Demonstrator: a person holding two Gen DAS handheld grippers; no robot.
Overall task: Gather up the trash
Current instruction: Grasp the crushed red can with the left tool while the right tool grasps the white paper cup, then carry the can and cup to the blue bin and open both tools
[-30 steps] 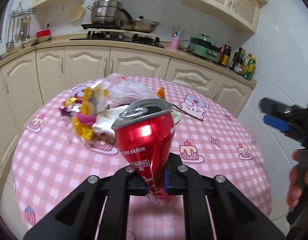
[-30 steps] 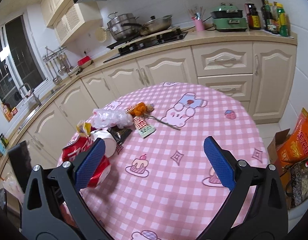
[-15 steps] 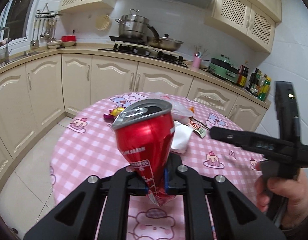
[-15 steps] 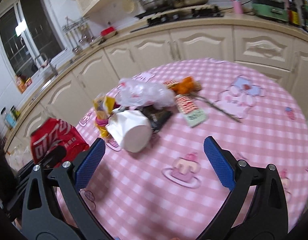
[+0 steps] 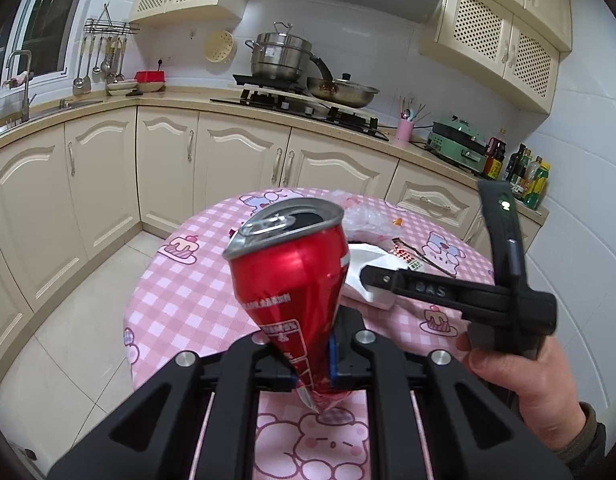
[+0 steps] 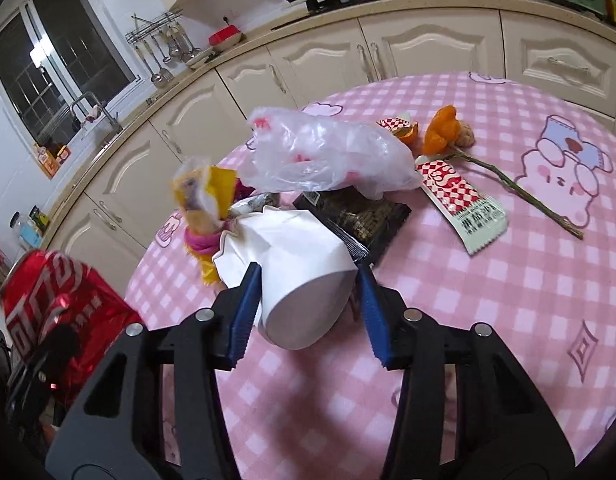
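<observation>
So in the last second the right gripper (image 6: 308, 312) dropped down and now brackets the white paper cup (image 6: 300, 276) lying on the table (image 6: 507, 320); jaws narrowed but a gap shows on its right side, not clamped. Left gripper (image 5: 311, 368) keeps pinching the crushed red can (image 5: 292, 272). Can't see any bin.
</observation>
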